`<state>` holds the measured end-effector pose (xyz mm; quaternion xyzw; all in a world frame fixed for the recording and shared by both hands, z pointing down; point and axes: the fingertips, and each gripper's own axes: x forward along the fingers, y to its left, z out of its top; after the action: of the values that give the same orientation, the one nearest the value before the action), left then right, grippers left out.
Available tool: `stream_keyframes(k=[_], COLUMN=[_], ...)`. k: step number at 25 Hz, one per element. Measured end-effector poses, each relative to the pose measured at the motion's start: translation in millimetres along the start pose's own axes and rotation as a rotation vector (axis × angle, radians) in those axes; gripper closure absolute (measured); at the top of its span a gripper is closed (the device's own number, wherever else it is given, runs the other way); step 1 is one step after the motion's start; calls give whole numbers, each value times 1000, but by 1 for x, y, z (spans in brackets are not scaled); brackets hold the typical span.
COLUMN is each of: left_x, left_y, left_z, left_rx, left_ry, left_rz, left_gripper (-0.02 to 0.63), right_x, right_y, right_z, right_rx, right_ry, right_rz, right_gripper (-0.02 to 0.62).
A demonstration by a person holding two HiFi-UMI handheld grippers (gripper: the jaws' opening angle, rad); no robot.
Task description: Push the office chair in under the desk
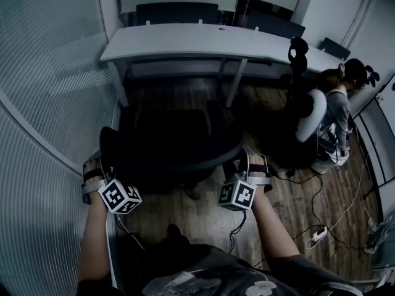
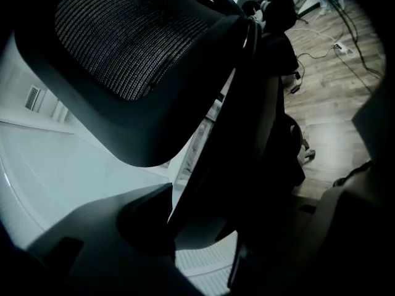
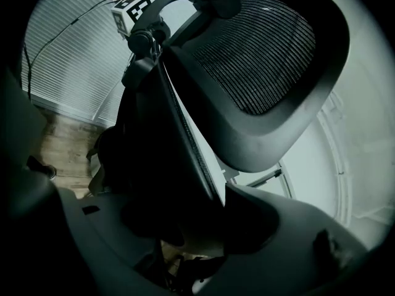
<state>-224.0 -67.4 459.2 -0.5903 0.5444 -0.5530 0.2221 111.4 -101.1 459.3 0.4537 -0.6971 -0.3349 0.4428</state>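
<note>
Both of my grippers are clamped on the backrest of the office chair point(image 1: 173, 143), one at each side edge. My left gripper point(image 1: 92, 164) holds the backrest's left edge; in the left gripper view that edge runs between the jaws of the left gripper point(image 2: 203, 227), which stand fairly wide with their pads against it, and the mesh headrest point(image 2: 129, 48) shows above. My right gripper point(image 1: 250, 160) holds the right edge; in the right gripper view the rim likewise passes between the jaws, set wide and bearing on it. The office chair stands on the near side of the desk point(image 1: 185, 42), in front of the gap between the desk's two legs, with its back toward me and its seat toward the desk; the backrest is well short of the desk's front edge. A ribbed glass wall point(image 1: 43, 73) runs past the desk's left end. At the desk's right end a person point(image 1: 336, 113) sits. A white power strip point(image 1: 319, 232) lies on the wooden floor point(image 1: 290, 202), on my side of the desk and toward its right end.
</note>
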Motion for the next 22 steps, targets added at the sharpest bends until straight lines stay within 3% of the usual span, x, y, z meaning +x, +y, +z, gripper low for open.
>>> stream_keyframes(k=[22], left_x=[102], left_y=[31], left_z=[55], left_rx=[41], left_ry=[-82], left_rz=[-3], left_gripper=[354], right_x=[98], right_y=[-46], right_z=[-27], right_rx=[8], right_ry=[104], right_rz=[5], right_gripper=[330])
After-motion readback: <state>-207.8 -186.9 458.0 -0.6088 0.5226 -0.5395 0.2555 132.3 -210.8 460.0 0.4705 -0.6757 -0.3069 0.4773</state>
